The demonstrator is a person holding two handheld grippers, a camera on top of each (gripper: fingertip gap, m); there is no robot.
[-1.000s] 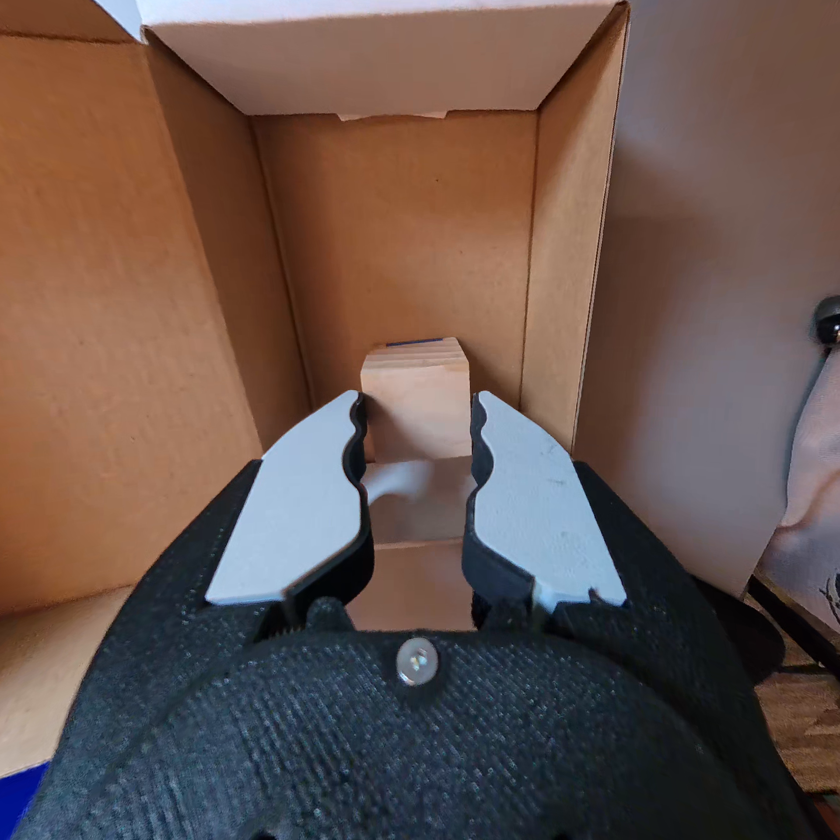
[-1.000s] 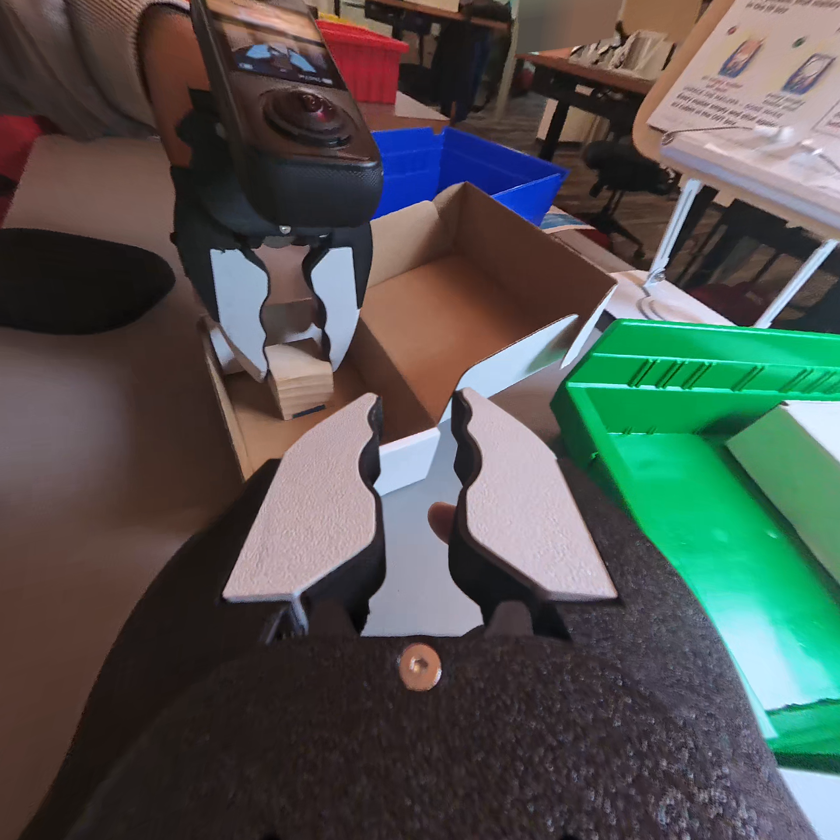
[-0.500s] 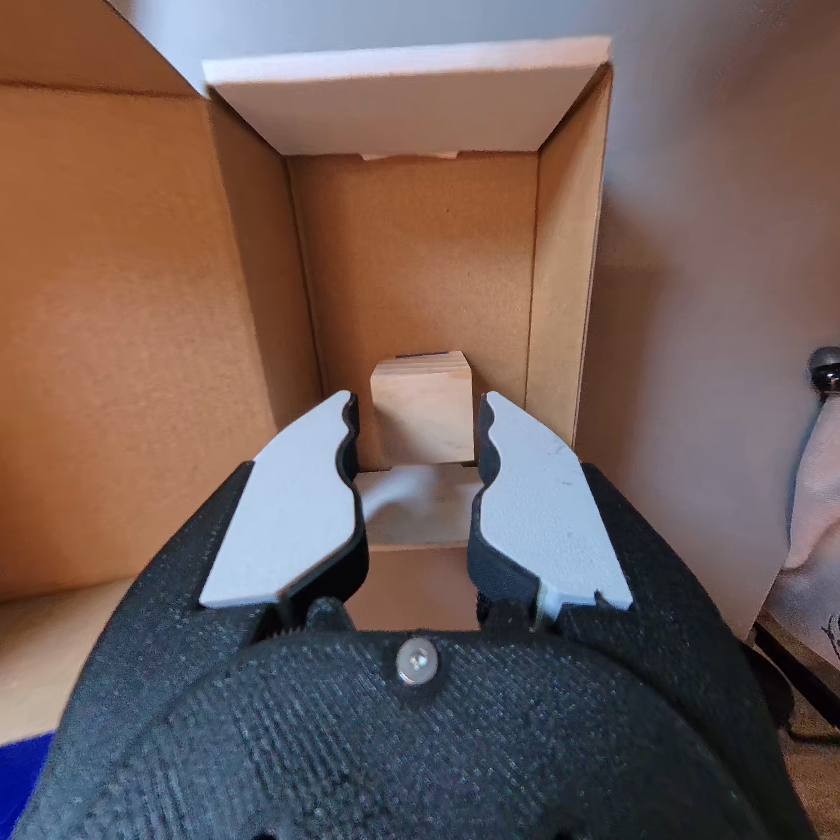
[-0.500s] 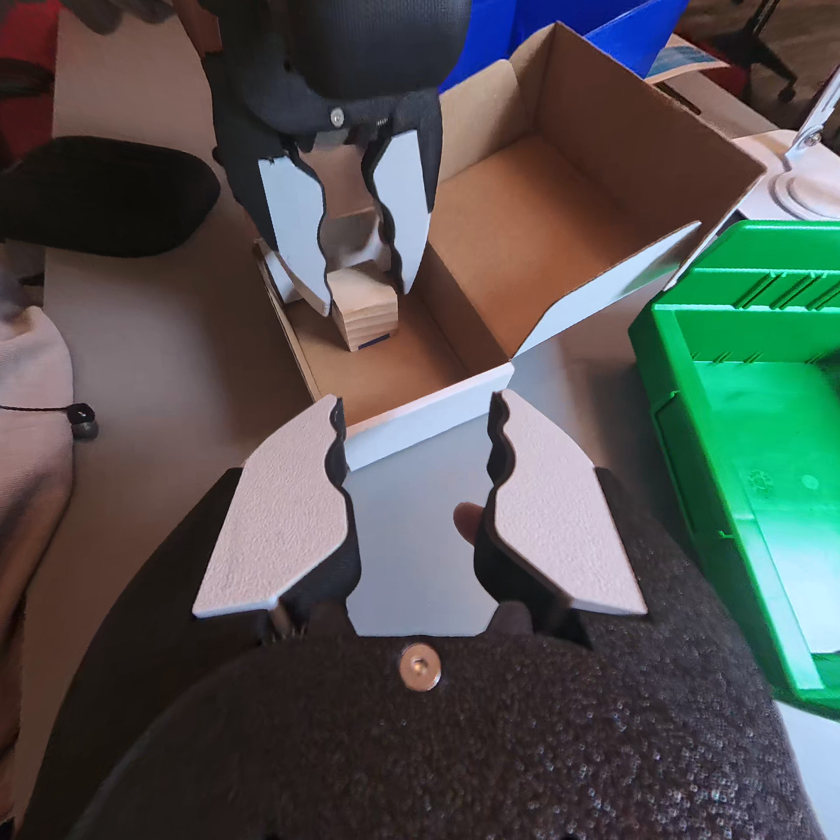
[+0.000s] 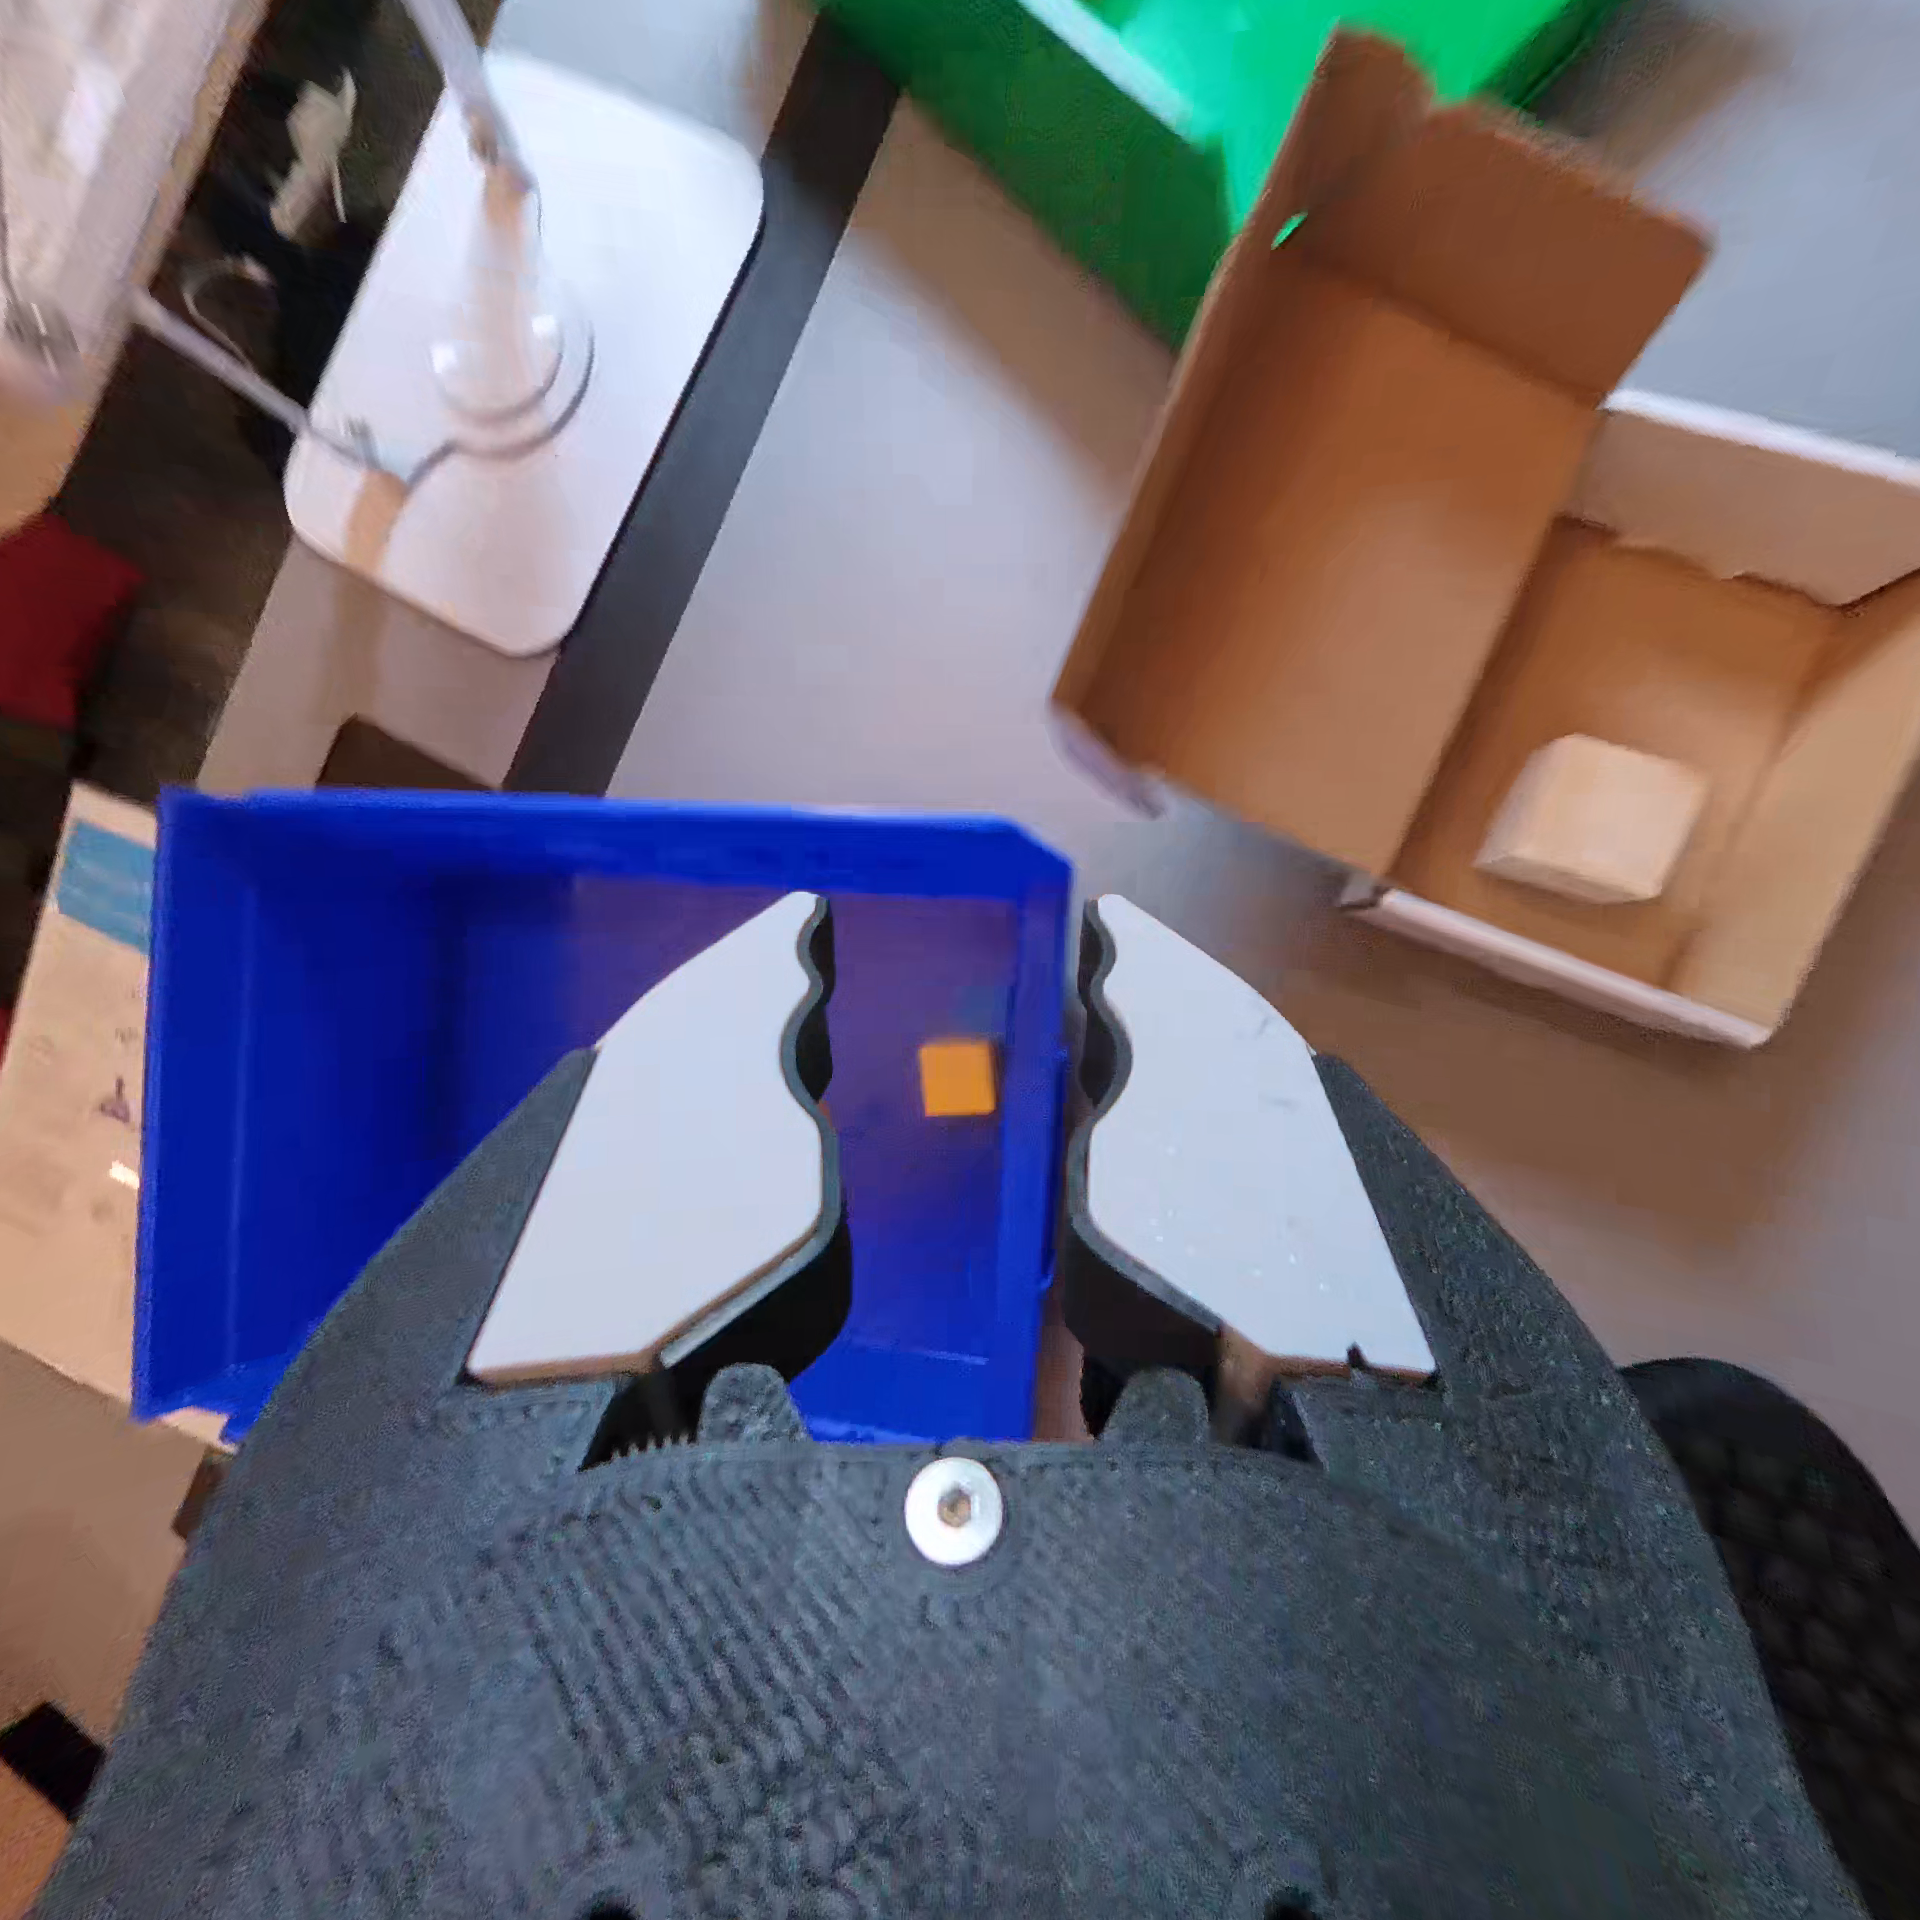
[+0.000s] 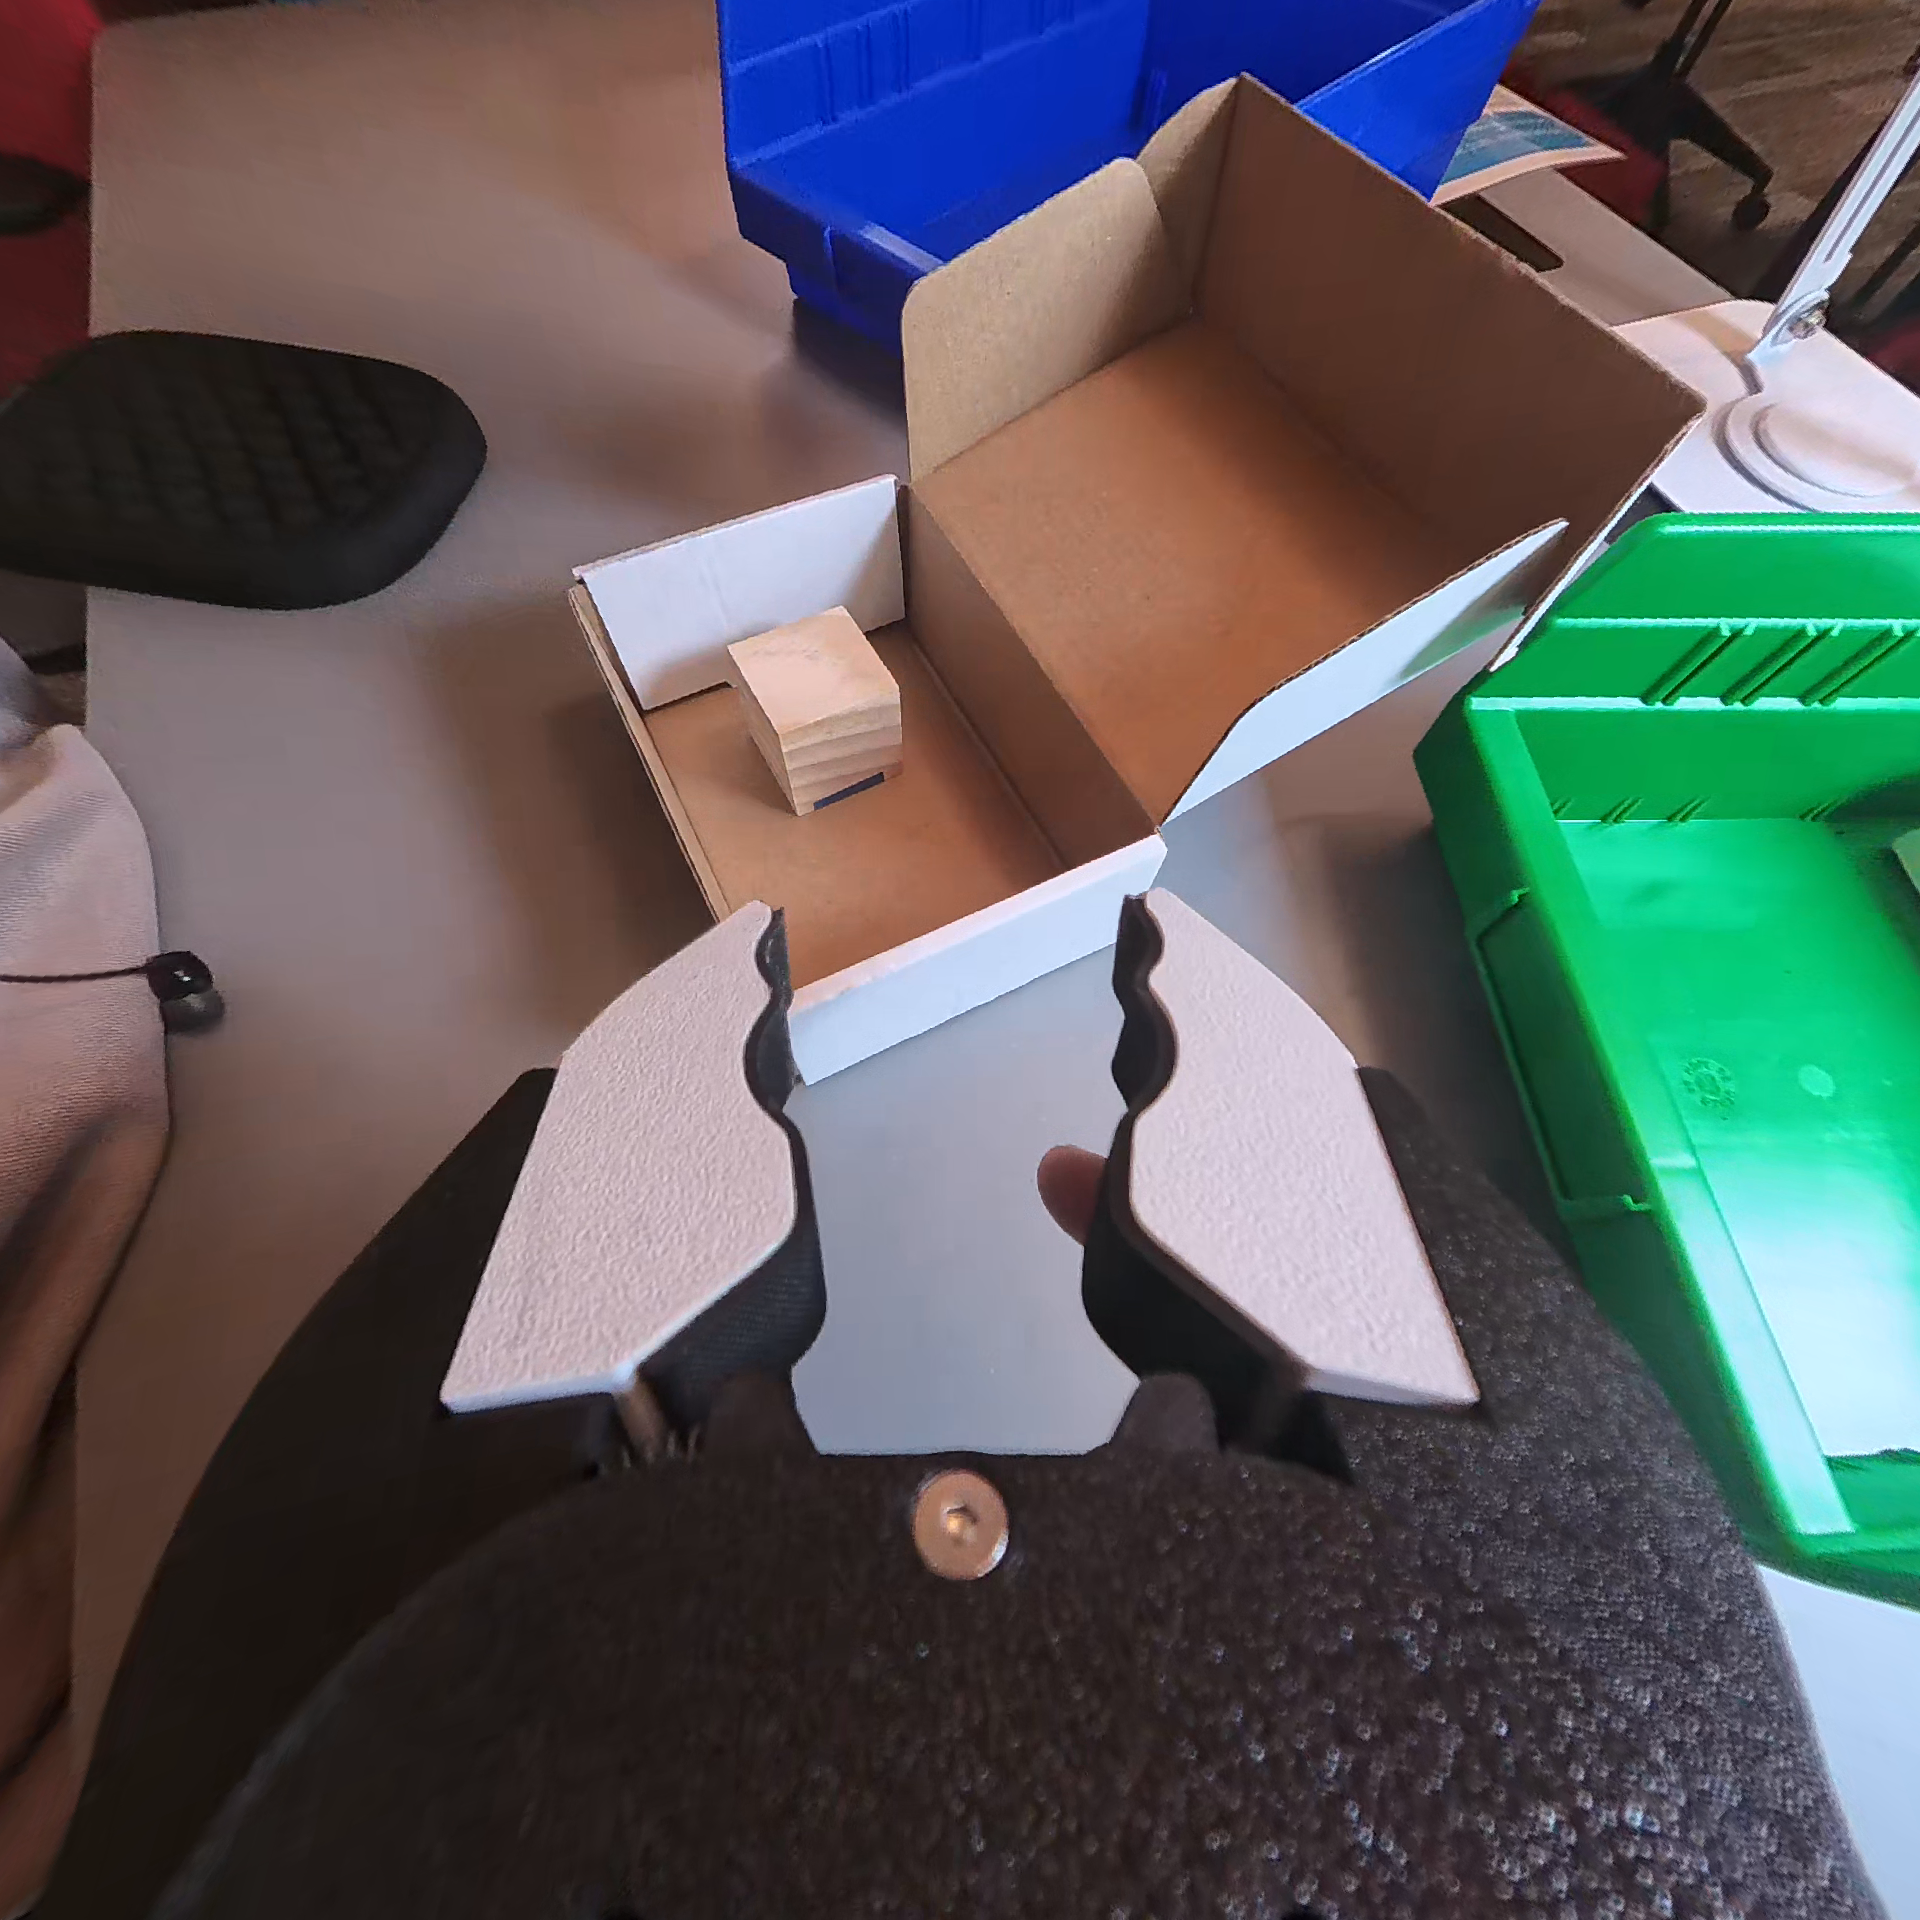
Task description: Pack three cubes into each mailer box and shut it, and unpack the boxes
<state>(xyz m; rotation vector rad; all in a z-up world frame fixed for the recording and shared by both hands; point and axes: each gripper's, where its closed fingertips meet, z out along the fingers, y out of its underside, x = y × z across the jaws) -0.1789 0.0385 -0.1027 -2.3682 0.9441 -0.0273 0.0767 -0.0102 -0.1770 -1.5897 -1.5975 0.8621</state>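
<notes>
Your left gripper (image 5: pixel 951 1023) hangs over the blue bin (image 5: pixel 312 1039), fingers apart and holding nothing. Your right gripper (image 6: pixel 951 997) is wide apart too, just in front of the open box (image 6: pixel 1039 956). One cube (image 6: pixel 816 707) sits inside the box, near its left wall.

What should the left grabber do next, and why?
Probably dip the left gripper into the blue bin for another cube. The mailer box holds only one wooden cube, and both grippers are open and empty. Whether the small orange square is a cube is unclear.
</notes>
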